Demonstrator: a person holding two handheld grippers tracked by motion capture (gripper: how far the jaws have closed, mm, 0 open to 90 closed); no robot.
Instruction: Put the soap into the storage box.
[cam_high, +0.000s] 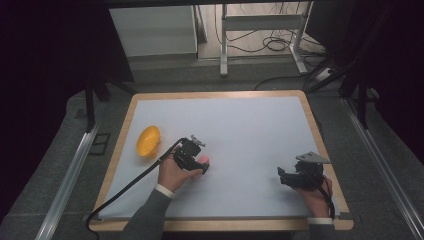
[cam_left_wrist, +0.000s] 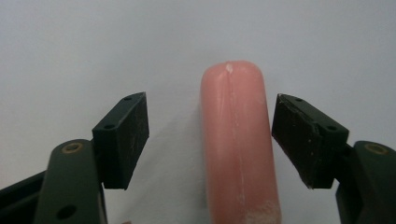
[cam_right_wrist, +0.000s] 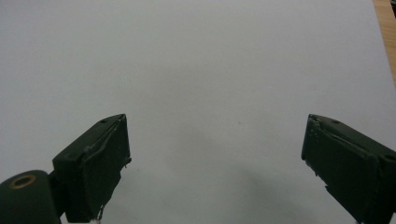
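A pink sausage-shaped piece (cam_left_wrist: 236, 140) lies on the white table sheet, running lengthwise between the jaws of my left gripper (cam_left_wrist: 210, 135). The jaws stand open, with a wide gap at the left one and a narrow gap at the right one. From above, the left gripper (cam_high: 200, 165) sits left of the sheet's middle, and the pink piece (cam_high: 204, 160) peeks out at its tip. An orange bowl (cam_high: 148, 141) lies tipped on its side to the left of that hand. My right gripper (cam_high: 281, 175) rests low near the right edge, open with nothing between its jaws (cam_right_wrist: 215, 154).
The white sheet (cam_high: 240, 130) covers a wooden-rimmed table (cam_high: 316, 125). A black cable (cam_high: 125, 187) trails from the left gripper to the front left corner. Beyond the table stand a metal frame (cam_high: 224, 45) and loose floor cables (cam_high: 275, 45).
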